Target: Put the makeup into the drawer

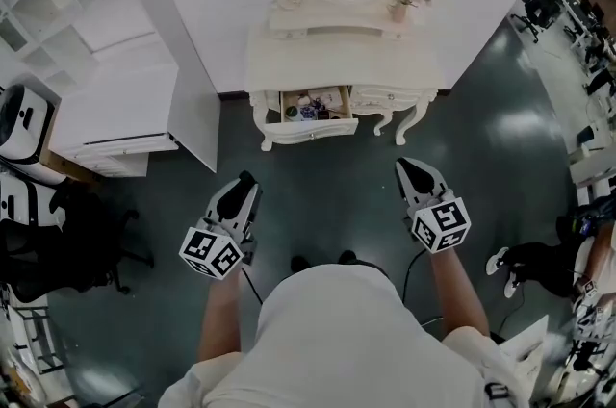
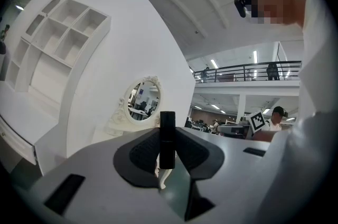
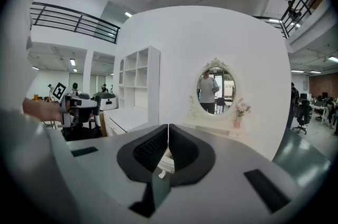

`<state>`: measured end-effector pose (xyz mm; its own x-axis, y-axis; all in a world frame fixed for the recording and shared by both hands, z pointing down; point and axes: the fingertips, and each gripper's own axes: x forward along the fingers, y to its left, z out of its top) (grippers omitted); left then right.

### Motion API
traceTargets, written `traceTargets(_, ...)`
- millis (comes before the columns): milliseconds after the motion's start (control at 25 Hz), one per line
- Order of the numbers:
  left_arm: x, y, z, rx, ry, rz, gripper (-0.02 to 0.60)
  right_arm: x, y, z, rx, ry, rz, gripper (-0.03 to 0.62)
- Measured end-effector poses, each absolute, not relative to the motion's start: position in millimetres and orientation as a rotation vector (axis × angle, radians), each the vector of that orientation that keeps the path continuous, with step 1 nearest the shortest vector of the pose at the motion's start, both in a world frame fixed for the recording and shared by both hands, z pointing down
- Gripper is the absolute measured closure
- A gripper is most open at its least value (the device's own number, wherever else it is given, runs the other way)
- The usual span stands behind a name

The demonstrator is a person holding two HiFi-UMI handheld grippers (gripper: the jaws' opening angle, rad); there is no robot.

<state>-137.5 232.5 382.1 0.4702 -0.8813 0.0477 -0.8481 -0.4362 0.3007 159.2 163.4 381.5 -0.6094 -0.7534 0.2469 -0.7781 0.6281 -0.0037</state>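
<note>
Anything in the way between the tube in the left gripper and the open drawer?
Nothing visible. Only floor lies between the left gripper, shut on the dark tube, and the open drawer, which already holds a few items.

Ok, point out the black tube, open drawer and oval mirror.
black tube (image 2: pixel 167 138): left gripper view, middle of its body.
open drawer (image 1: pixel 311 128): head view, its front panel.
oval mirror (image 3: pixel 215 89): right gripper view, centre of glass.

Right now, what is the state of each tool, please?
Left tool: closed on a black tube.
Right tool: closed, empty.
</note>
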Motion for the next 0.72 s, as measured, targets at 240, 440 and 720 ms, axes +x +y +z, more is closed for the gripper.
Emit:
traceTargets(240,-151.0,235.4,380.6,2.473,-1.417,-0.159,0.483,148.0,177.2,384.2,1.315,-2.604,0.198,0.565)
traceTargets(440,-158.4,236.0,383.9,2.483,-1.388,-0.154,0.483,139.2,183.3,388.3,1.328,-2.586,0.207,0.565)
traceTargets(720,-158.7,226.7,387.7,2.478,-1.377,-0.162,0.482,138.4,174.0,390.2,1.334,-2.582,0.221,0.565)
